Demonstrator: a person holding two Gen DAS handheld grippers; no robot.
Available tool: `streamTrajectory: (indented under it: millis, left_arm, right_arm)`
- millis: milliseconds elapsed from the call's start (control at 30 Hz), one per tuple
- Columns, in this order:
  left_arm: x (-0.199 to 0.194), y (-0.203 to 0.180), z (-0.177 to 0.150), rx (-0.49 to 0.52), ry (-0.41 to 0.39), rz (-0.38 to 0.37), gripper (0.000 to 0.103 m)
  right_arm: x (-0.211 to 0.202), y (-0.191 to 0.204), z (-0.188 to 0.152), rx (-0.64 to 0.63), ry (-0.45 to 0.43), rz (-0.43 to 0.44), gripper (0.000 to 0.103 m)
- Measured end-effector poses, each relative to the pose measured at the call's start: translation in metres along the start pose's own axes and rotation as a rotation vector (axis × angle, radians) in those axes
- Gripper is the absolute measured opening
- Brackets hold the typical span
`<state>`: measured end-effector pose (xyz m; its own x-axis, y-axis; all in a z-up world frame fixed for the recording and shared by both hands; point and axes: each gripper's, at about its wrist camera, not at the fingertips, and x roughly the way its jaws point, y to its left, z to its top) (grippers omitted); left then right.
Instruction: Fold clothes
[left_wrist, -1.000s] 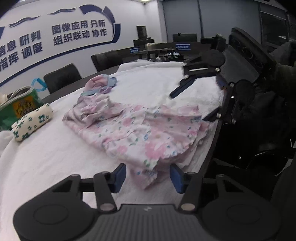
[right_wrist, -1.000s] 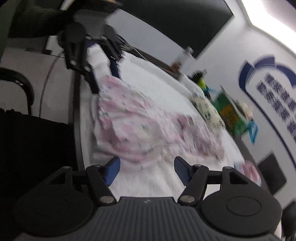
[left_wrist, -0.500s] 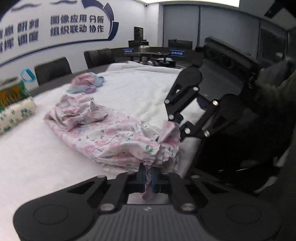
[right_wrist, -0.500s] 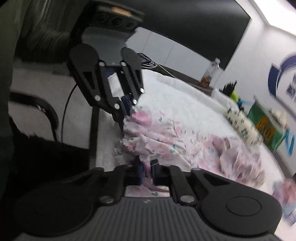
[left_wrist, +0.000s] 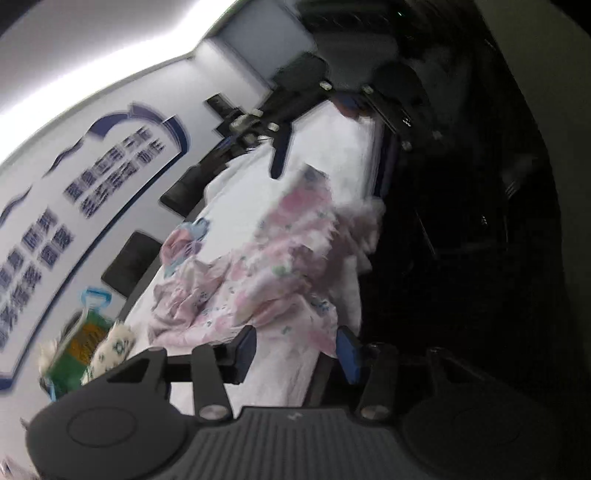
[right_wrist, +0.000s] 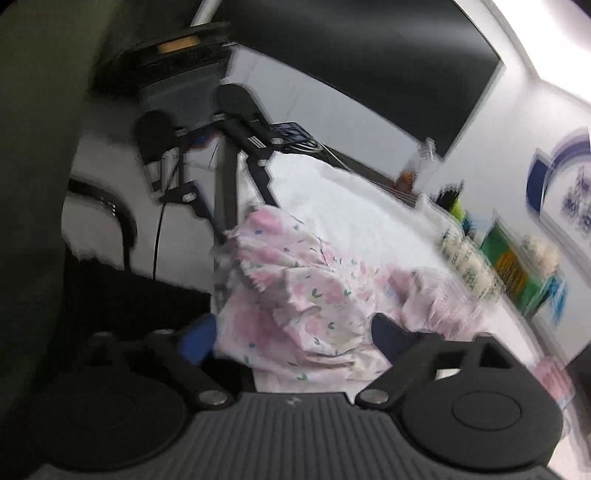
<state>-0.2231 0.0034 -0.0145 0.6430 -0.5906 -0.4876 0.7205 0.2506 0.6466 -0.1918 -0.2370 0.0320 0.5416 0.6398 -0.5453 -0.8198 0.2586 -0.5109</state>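
Observation:
A pink floral garment (left_wrist: 258, 280) lies bunched on the white towel-covered table (left_wrist: 243, 192), near its edge. It also shows in the right wrist view (right_wrist: 310, 291). My left gripper (left_wrist: 295, 345) is open, its blue-padded jaws apart just in front of the garment's near hem. My right gripper (right_wrist: 291, 332) is open too, jaws spread on either side of the garment's near fold. Each gripper shows in the other's view, the right one (left_wrist: 332, 122) and the left one (right_wrist: 236, 173), at the far end of the garment. Both views are tilted and blurred.
A small pink and blue cloth (left_wrist: 184, 240) lies further along the table. A green packet (left_wrist: 81, 343) and a floral pouch (left_wrist: 112, 349) sit at the table's far side, also in the right wrist view (right_wrist: 509, 266). Dark chairs (left_wrist: 133, 258) stand by the wall.
Half a second ago both grippers were shut on the garment's hem; now both are open and the garment lies bunched on the table. Both cameras have swung and tilted.

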Motion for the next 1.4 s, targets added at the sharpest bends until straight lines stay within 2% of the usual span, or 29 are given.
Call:
streamTrajectory:
  millis: [100, 200, 233, 267, 333, 367, 400, 433, 467, 500, 533, 567, 633, 733, 833, 900, 933, 1000, 1033, 1067, 1100, 1200, 1333, 1400]
  left_arm:
    - [0.008, -0.001, 0.004, 0.049, -0.038, -0.012, 0.046]
    - [0.014, 0.002, 0.005, 0.091, -0.072, -0.008, 0.046]
    - [0.016, 0.004, 0.006, 0.095, -0.081, -0.011, 0.047]
    - [0.018, 0.009, 0.008, 0.058, -0.082, -0.032, 0.047]
    - [0.021, 0.019, 0.011, -0.030, -0.085, -0.081, 0.045]
    - [0.019, 0.032, 0.012, -0.133, -0.100, -0.131, 0.041]
    - [0.015, 0.043, 0.009, -0.228, -0.127, -0.155, 0.041]
    - [0.010, 0.053, 0.006, -0.313, -0.154, -0.171, 0.042]
    - [0.004, 0.057, 0.003, -0.343, -0.179, -0.143, 0.052]
    - [-0.001, 0.055, 0.001, -0.326, -0.192, -0.104, 0.061]
    - [-0.004, 0.050, -0.002, -0.280, -0.200, -0.076, 0.082]
    - [-0.005, 0.042, -0.005, -0.219, -0.209, -0.062, 0.091]
    - [-0.003, 0.030, -0.009, -0.130, -0.214, -0.060, 0.091]
    - [0.006, 0.024, -0.009, -0.117, -0.208, -0.084, 0.091]
    - [0.014, 0.027, -0.007, -0.120, -0.230, -0.050, 0.091]
    - [0.020, 0.029, -0.005, -0.132, -0.230, -0.045, 0.090]
    - [0.024, 0.029, -0.004, -0.138, -0.228, -0.050, 0.087]
    - [0.030, 0.034, 0.000, -0.156, -0.205, -0.081, 0.072]
    - [0.034, 0.037, 0.002, -0.181, -0.176, -0.099, 0.052]
    - [0.038, 0.043, 0.003, -0.221, -0.143, -0.123, 0.027]
    - [0.039, 0.047, 0.003, -0.271, -0.112, -0.152, 0.018]
    - [0.040, 0.063, -0.001, -0.426, -0.076, -0.236, 0.012]
    - [0.029, 0.087, -0.005, -0.584, -0.097, -0.412, 0.008]
    - [0.027, 0.101, -0.010, -0.696, -0.142, -0.503, 0.008]
  right_arm:
    - [0.004, 0.022, -0.002, -0.162, 0.060, -0.014, 0.096]
    - [0.013, 0.036, -0.001, -0.249, 0.049, -0.030, 0.092]
    - [0.016, 0.038, 0.000, -0.263, 0.038, -0.029, 0.086]
    - [0.019, 0.038, 0.002, -0.265, 0.024, -0.022, 0.080]
    - [0.025, 0.032, 0.005, -0.227, 0.012, 0.010, 0.052]
    - [0.028, 0.025, 0.006, -0.186, 0.014, 0.042, 0.044]
    - [0.031, 0.018, 0.008, -0.135, 0.019, 0.076, 0.030]
    - [0.032, 0.009, 0.009, -0.080, 0.021, 0.098, 0.023]
    - [0.032, 0.000, 0.009, -0.016, 0.012, 0.120, 0.022]
    - [0.030, -0.010, 0.009, 0.049, -0.001, 0.139, 0.019]
    - [0.028, -0.020, 0.007, 0.116, -0.022, 0.156, 0.016]
    - [0.025, -0.030, 0.005, 0.184, -0.043, 0.173, 0.015]
    - [0.021, -0.050, -0.001, 0.323, -0.083, 0.206, 0.014]
    - [0.018, -0.082, -0.016, 0.543, -0.151, 0.251, 0.014]
    - [0.022, -0.106, -0.032, 0.669, -0.188, 0.278, 0.013]
    - [0.021, -0.111, -0.036, 0.700, -0.200, 0.295, 0.013]
    - [0.022, -0.113, -0.037, 0.705, -0.200, 0.300, 0.013]
    - [0.022, -0.110, -0.037, 0.696, -0.191, 0.298, 0.013]
    - [0.019, -0.104, -0.034, 0.678, -0.187, 0.297, 0.013]
    - [0.016, -0.097, -0.032, 0.659, -0.183, 0.295, 0.013]
    - [0.015, -0.091, -0.030, 0.635, -0.176, 0.293, 0.013]
    - [0.017, -0.071, -0.021, 0.540, -0.137, 0.299, 0.013]
    - [0.013, -0.055, -0.019, 0.507, -0.110, 0.328, 0.013]
    - [0.006, -0.055, -0.020, 0.522, -0.127, 0.365, 0.013]
